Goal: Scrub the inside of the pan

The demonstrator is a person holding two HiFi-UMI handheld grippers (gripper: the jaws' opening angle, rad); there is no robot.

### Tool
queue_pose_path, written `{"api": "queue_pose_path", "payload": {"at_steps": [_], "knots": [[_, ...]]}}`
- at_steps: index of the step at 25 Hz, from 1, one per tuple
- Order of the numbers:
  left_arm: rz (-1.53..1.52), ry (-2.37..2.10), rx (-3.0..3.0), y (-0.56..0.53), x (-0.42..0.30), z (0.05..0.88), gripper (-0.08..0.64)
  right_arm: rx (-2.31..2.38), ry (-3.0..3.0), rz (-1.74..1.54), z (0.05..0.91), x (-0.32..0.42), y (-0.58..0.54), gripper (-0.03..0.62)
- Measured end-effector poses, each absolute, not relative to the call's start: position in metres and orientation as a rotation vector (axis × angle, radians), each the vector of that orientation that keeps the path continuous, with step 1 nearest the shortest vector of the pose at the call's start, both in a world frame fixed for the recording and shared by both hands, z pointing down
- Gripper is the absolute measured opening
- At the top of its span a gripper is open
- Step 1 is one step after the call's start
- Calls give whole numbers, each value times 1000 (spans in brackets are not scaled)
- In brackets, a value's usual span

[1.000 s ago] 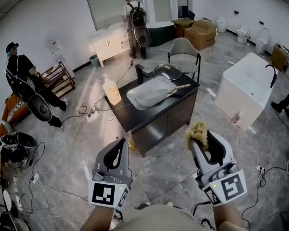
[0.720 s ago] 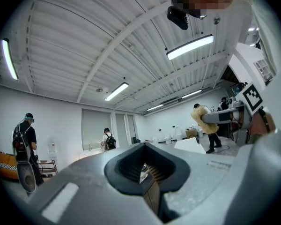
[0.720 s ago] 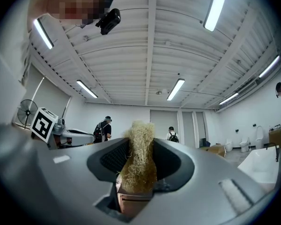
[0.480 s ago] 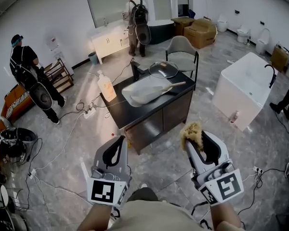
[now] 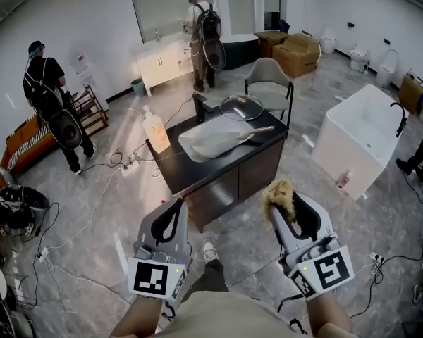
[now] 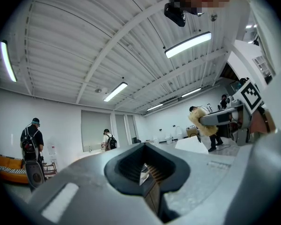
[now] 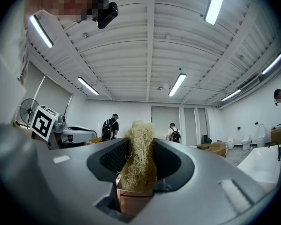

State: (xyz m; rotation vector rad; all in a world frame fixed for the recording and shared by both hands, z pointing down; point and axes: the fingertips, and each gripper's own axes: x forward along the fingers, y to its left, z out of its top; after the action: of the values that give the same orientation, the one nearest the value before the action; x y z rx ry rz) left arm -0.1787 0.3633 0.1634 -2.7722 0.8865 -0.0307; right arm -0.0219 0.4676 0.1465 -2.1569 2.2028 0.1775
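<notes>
The room is bright, lit by long white ceiling lights (image 7: 177,85) that glow as strips in both gripper views. The shiny grey floor (image 5: 381,210) gives back a soft glare, so shadows are faint and pale. All 3 pictures bend at the edges like a fish-eye, and the 2 gripper views have dark round corners, while up close the grey bodies of the left hand-held gripper (image 6: 144,149) and the right hand-held gripper (image 7: 140,142) look soft and blurry, though the far end of the room stays clear.
</notes>
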Motion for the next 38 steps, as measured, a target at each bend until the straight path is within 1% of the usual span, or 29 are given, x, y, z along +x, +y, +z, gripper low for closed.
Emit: {"api": "queue_pose_path", "payload": {"at_steps": [13,30,38], "knots": [[-81,912,-2798,245,-151,186,0,-2203,2215,75,173,20,359,166],[-275,858,-2908,10,-99,225,0,-2245,2308,-167,208,61,114,166],[-349,859,-2945,-59,-83,253,0,-2283,2304,-214,228,91,43,166]]}}
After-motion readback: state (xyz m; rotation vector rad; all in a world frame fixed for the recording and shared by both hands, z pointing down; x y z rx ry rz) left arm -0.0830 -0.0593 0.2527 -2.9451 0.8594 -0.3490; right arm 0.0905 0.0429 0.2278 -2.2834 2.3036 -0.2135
